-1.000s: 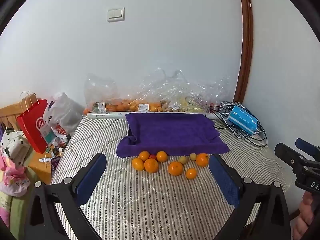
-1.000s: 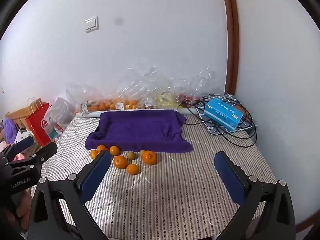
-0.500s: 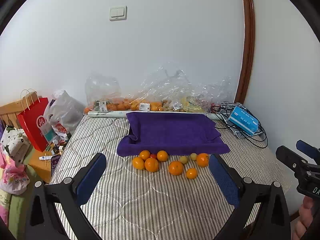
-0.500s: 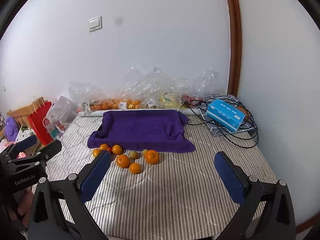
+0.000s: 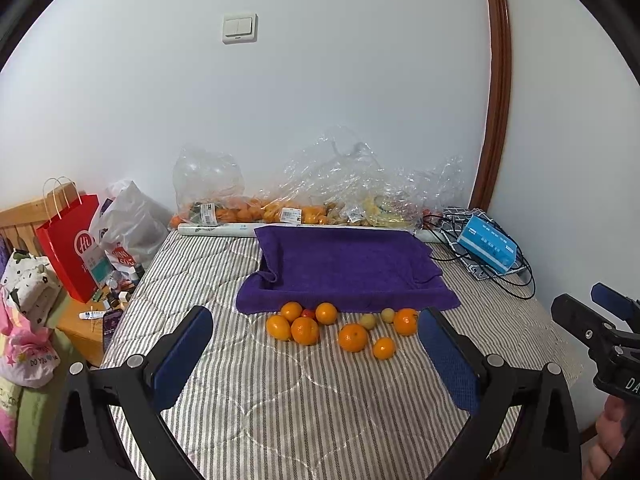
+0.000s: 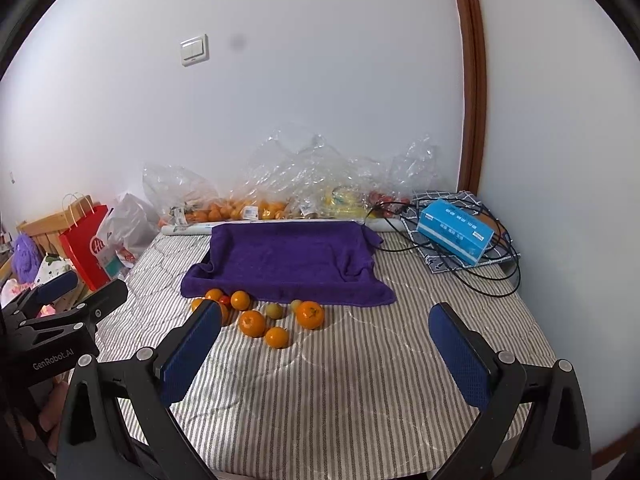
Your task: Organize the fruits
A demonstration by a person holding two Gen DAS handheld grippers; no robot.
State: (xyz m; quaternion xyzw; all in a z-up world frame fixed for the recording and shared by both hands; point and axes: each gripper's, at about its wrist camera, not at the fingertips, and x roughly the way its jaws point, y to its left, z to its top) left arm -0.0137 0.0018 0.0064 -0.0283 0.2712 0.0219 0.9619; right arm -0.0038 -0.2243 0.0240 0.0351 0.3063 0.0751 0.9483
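Note:
Several oranges (image 5: 352,337) (image 6: 252,323), two small yellow-green fruits (image 5: 368,321) (image 6: 274,311) and a small red tomato (image 5: 308,313) (image 6: 225,300) lie on the striped mattress in front of a tray draped in a purple towel (image 5: 344,268) (image 6: 288,260). My left gripper (image 5: 316,354) is open and empty, held above the mattress short of the fruit. My right gripper (image 6: 326,346) is open and empty, to the right of the fruit. Each gripper shows at the edge of the other's view.
Clear plastic bags of fruit (image 5: 320,200) line the wall behind the tray. A blue box (image 6: 454,230) on tangled black cables sits at the right. A red paper bag (image 5: 70,240) and clutter stand off the mattress's left edge.
Both views have tilted slightly, so the fruit and tray sit a little lower in frame. Both grippers stay open. Nothing on the mattress has moved.

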